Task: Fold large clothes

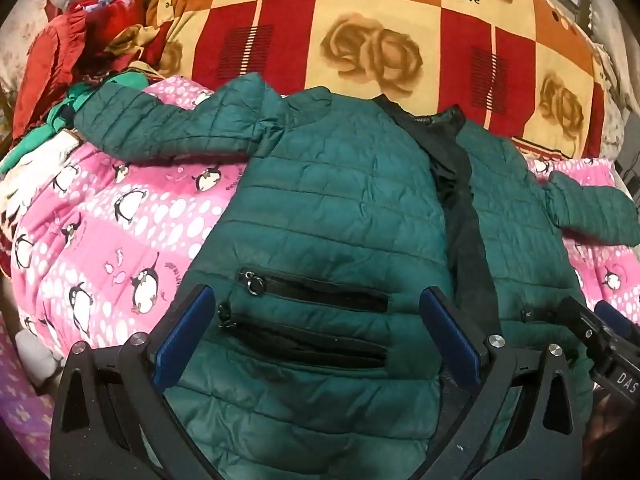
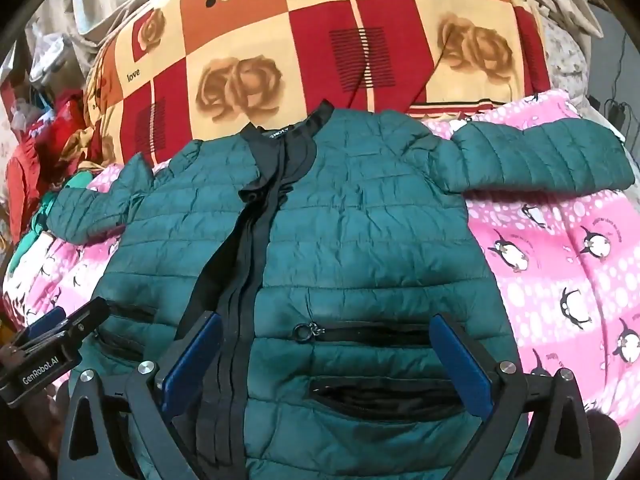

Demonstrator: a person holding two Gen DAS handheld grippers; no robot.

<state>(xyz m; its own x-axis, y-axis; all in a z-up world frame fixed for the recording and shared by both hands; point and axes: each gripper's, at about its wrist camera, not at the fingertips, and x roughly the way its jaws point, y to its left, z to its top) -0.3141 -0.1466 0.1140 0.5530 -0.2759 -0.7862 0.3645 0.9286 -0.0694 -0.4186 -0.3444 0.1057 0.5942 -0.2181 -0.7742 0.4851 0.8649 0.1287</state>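
Jacket (image 1: 332,216), teal and quilted, lies face up and spread flat on the pink penguin blanket (image 1: 120,216), sleeves flung left and right, likely laid out for folding. Left gripper (image 1: 316,334) and right gripper (image 2: 328,364) hover wide open over its near pocketed hem, gripping nothing.

Penguin bedsheet (image 1: 120,216) — rose-check blanket (image 1: 372,48)

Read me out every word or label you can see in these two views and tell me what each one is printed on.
"love": printed on the checked rose blanket, on several squares in both views.
"GenRobot.AI": on the left gripper body, in the right wrist view.
"DAS": partial, on the right gripper body, cut off at the frame edge.
Neck label of the green jacket: too small to read.
Writing on the pink penguin sheet: blurred.
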